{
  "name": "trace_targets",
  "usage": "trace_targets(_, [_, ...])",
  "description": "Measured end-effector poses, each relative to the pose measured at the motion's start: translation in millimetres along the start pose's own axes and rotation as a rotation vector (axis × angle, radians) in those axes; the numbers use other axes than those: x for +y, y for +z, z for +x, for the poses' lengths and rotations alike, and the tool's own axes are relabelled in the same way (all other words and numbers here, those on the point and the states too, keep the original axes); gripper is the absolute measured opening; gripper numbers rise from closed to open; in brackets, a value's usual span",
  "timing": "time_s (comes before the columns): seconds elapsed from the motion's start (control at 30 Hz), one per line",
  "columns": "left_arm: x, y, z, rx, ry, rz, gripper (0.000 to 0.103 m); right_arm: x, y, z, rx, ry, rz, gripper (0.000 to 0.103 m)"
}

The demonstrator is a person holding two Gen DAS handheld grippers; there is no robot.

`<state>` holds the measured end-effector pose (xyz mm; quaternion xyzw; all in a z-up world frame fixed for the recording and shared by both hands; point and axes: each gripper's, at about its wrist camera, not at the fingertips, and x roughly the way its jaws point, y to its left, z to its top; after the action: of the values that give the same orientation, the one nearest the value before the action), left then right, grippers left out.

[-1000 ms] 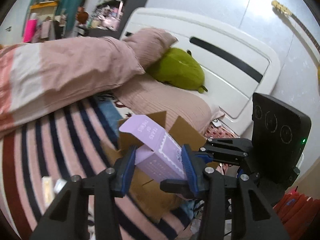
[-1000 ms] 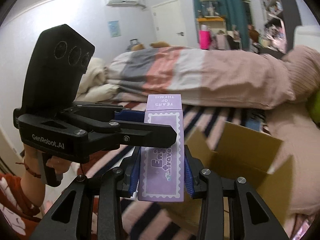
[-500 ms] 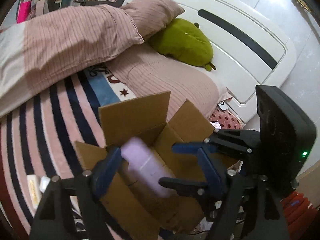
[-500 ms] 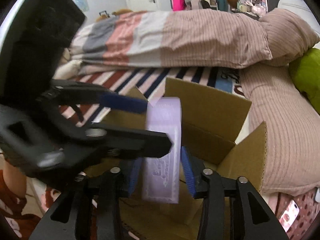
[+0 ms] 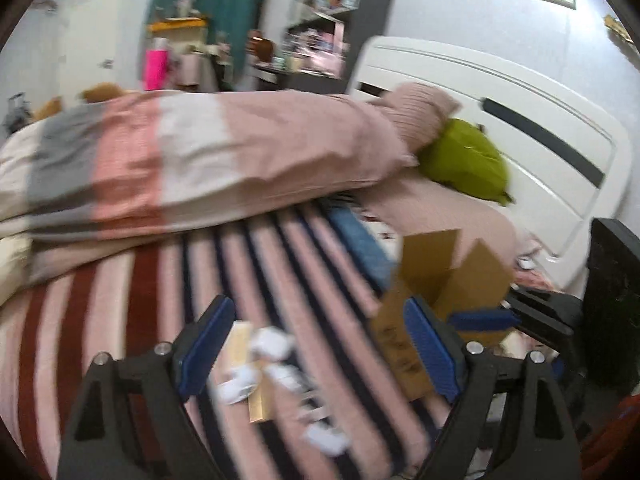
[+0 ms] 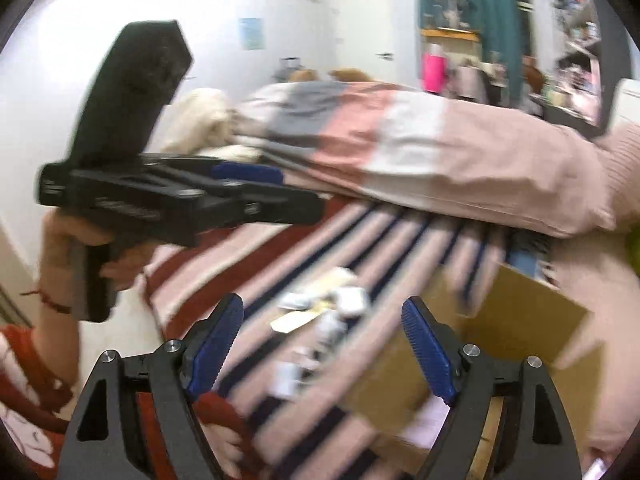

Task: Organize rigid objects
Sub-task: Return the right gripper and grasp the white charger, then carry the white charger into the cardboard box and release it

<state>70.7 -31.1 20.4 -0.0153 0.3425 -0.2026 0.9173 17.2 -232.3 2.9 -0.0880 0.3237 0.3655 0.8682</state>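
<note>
Both views are motion-blurred. My left gripper [image 5: 320,344] is open and empty above the striped bedspread [image 5: 152,320]. Several small white and beige items [image 5: 264,372] lie on the stripes between its fingers. The open cardboard box [image 5: 444,280] stands to the right. My right gripper [image 6: 322,344] is open and empty too. The same loose items [image 6: 328,312] lie ahead of it and the box [image 6: 500,336] is at its right. A pale purple patch [image 6: 428,420] shows low inside the box. The left gripper's body [image 6: 180,196] crosses the right wrist view at the left.
A rolled pink, white and grey duvet [image 5: 192,168] lies across the bed behind the stripes. A green plush [image 5: 464,160] and a pink pillow [image 5: 416,116] sit by the white headboard [image 5: 520,128]. The right gripper's body [image 5: 612,304] is at the right edge.
Both grippers held the purple box over the cardboard box, lowered it in and opened. Both have since swung left toward the loose items on the bedspread.
</note>
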Motion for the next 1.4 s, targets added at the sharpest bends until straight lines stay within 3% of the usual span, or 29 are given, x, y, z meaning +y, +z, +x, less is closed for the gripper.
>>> trace_targets(0.13, [42.8, -37.7, -14.9, -0.009, 0.061, -0.043, 0.085, 41.3, -10.5, 33.3, 0.014, 0.082, -0.024, 0.079])
trace_targets(0.27, [72.0, -79.6, -11.3, 0.002, 0.090, -0.080, 0.085, 57.7, -40.3, 71.3, 0.098, 0.101, 0.016, 0.079])
trace_targets(0.47, [89.1, -130.6, 6.6, 0.051, 0.074, -0.125, 0.085, 41.1, -98.4, 129.2, 0.256, -0.015, 0.144, 0.077])
trace_targets(0.57, [92.9, -145.3, 15.3, 0.084, 0.066, -0.145, 0.085, 26.9, -118.6, 143.9, 0.303, -0.050, 0.216, 0.065])
trace_targets(0.77, [91.3, -152.3, 23.4, 0.106, 0.050, -0.167, 0.085, 20.0, -126.2, 153.7, 0.331, -0.093, 0.232, 0.052])
trace_targets(0.9, [87.6, -150.9, 27.0, 0.111, 0.036, -0.165, 0.085, 20.8, -122.5, 161.6, 0.338, -0.093, 0.199, 0.026])
trace_targets(1.13, [74.0, -145.5, 25.6, 0.114, -0.019, -0.146, 0.085, 34.4, -112.9, 155.3, 0.315, -0.113, 0.139, 0.025])
trace_targets(1.33, [51.7, -130.3, 20.4, 0.103, -0.155, -0.130, 0.085, 56.5, -88.5, 122.4, 0.214, -0.084, 0.068, 0.025])
trace_targets(1.4, [42.1, -121.6, 16.2, 0.091, -0.201, -0.119, 0.080, 65.3, -74.9, 108.8, 0.165, -0.060, 0.035, 0.025])
